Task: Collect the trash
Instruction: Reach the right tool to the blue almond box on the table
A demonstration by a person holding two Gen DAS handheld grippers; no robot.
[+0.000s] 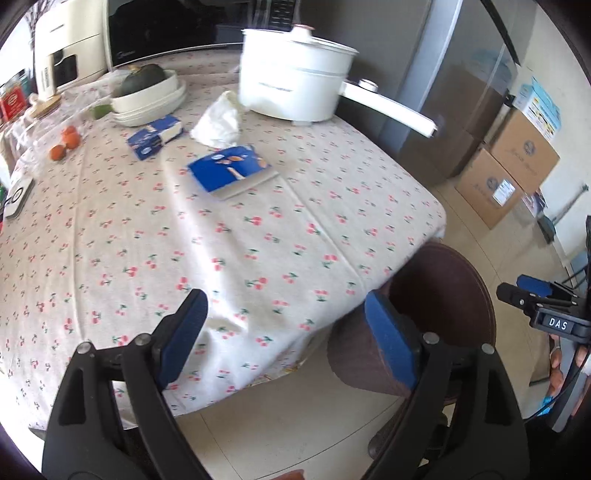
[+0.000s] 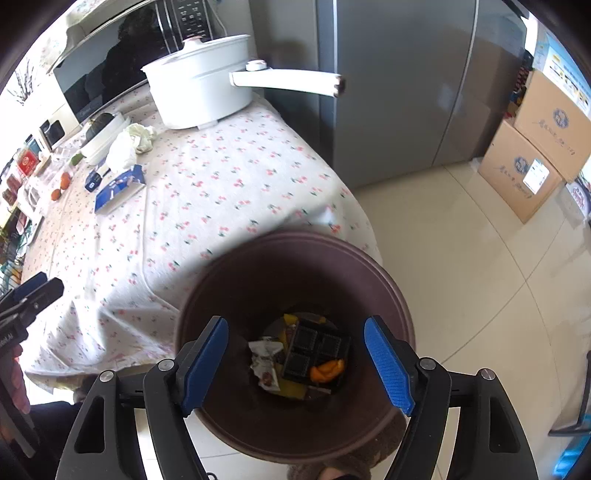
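A brown round trash bin stands on the floor by the table corner; it also shows in the left wrist view. Inside lie a black tray, orange peel and a crumpled wrapper. My right gripper hangs open and empty over the bin's mouth. My left gripper is open and empty above the table's near edge. On the cherry-print tablecloth lie a blue flat packet, a small blue box and a crumpled white tissue.
A white electric pot with a long handle stands at the table's far side. A white bowl with a dark squash, small oranges and a microwave are behind. A grey fridge and cardboard boxes stand to the right.
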